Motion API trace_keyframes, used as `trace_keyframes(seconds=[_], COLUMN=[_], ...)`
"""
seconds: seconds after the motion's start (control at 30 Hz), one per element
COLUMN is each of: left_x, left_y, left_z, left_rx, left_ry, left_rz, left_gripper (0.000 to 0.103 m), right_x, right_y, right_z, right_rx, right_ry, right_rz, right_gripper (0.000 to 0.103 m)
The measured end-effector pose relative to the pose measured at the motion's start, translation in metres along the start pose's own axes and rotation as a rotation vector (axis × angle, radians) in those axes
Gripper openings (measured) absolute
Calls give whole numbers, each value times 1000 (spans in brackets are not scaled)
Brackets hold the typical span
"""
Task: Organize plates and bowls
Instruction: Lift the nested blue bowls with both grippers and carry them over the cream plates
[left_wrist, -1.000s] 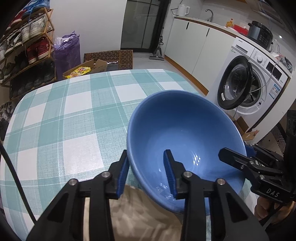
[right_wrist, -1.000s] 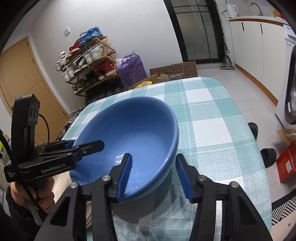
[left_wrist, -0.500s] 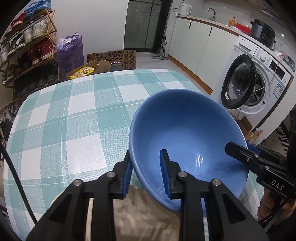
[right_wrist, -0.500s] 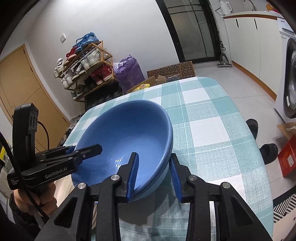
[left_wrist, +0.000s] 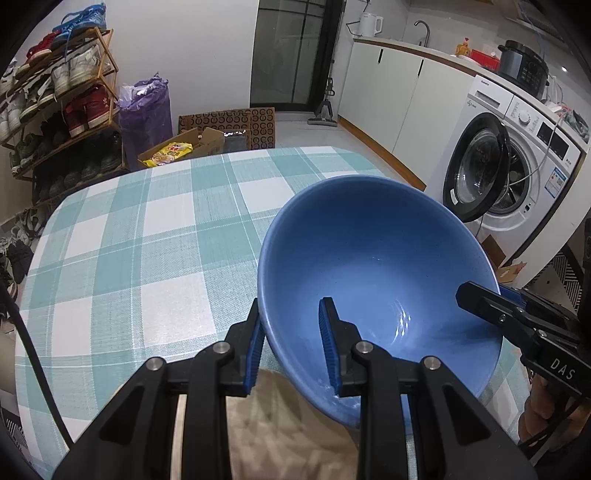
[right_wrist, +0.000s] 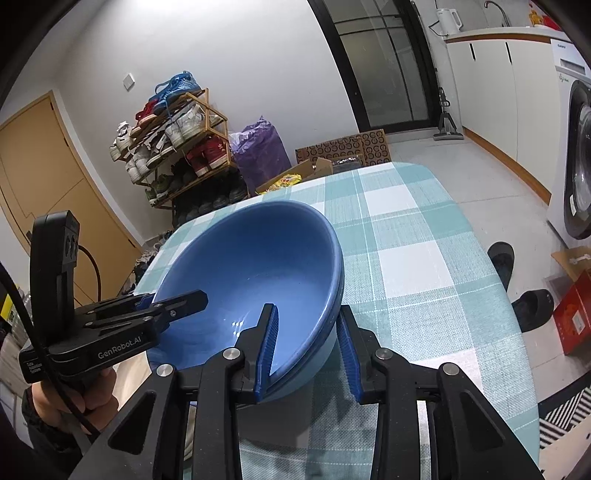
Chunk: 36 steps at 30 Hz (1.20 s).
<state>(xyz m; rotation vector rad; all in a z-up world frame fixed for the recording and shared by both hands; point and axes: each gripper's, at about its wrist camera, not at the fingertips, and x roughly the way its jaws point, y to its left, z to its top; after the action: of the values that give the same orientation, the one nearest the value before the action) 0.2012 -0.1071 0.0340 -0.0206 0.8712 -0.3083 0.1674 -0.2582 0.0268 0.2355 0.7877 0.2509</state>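
Note:
A large blue bowl (left_wrist: 373, 258) is held tilted above the near edge of the table with the teal checked cloth (left_wrist: 147, 229). My left gripper (left_wrist: 291, 343) is shut on its left rim, one finger inside, one outside. My right gripper (right_wrist: 306, 347) is shut on its right rim the same way; the bowl also shows in the right wrist view (right_wrist: 255, 273). A paler rim under it hints at a second bowl, but I cannot tell. Each gripper shows in the other's view, the right gripper (left_wrist: 491, 299) and the left gripper (right_wrist: 173, 299).
A beige surface (left_wrist: 288, 417) lies under the bowl at the near edge. Beyond the table stand a shoe rack (right_wrist: 173, 147), a purple bag (left_wrist: 146, 110), cardboard boxes (left_wrist: 229, 125) and a washing machine (left_wrist: 509, 162) with its door open. Slippers (right_wrist: 532, 302) lie on the floor at the right.
Both grippers have closed from open onto the bowl's rim. The bowl has risen slightly and tilted in the hold.

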Motion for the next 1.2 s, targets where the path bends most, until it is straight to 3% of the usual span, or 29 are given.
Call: trace_keyframes(seconds=[0.63,1.2], left_x=[-51,-87], left_y=[5,31], left_z=[-5,-26], left_rx=[-22,-66], left_ry=[-79,-123], left_rz=[47,101], left_gripper=[27,27], right_x=[-47,-51], right_y=[38,77], right_z=[2,-5], right_rx=[-67,-125], right_ry=[-62,-61], right_rz=[53,108], right_gripper=[33,33])
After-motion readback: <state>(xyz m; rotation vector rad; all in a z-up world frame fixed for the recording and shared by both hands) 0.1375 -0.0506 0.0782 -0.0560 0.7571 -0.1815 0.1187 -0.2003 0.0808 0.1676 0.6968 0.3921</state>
